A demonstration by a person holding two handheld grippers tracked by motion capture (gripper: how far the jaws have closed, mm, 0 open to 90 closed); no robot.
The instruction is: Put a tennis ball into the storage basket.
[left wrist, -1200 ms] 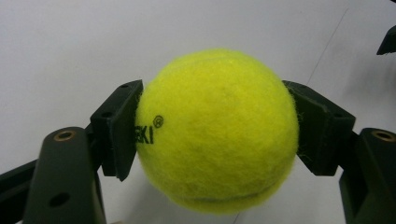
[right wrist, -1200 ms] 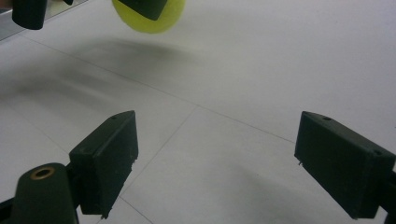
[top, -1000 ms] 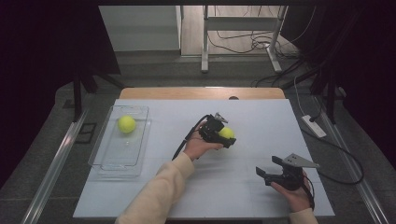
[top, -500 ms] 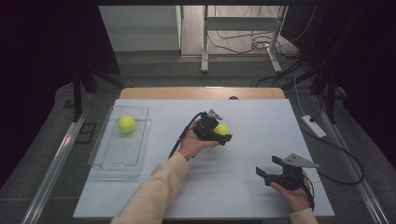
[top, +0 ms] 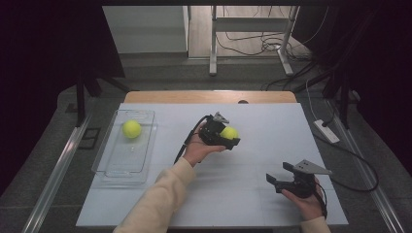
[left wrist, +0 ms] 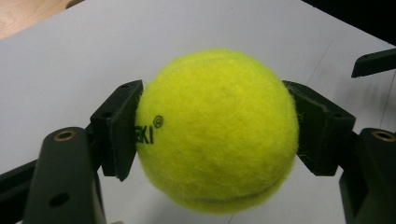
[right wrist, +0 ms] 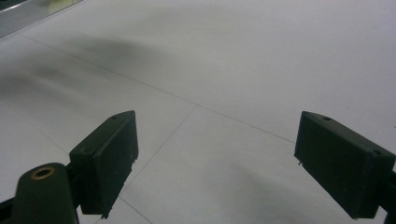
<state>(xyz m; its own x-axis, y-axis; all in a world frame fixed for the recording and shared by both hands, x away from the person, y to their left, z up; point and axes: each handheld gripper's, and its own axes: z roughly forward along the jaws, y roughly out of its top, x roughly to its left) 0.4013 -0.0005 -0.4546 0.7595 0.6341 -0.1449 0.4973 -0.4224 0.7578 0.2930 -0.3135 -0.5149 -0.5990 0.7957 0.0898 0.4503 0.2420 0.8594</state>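
Your tennis ball (top: 229, 132) sits clamped between both pads of your left claw (top: 228, 136), near the middle of the high view and lifted off the white surface (top: 272, 131). In the left claw's own view the ball (left wrist: 217, 130) bulges between the two black pads. Your right claw (top: 278, 180) rests at the lower right of the frame, jaws spread wide with nothing between them. A second tennis ball (top: 131, 129) lies in the clear tray (top: 112, 167) at the left.
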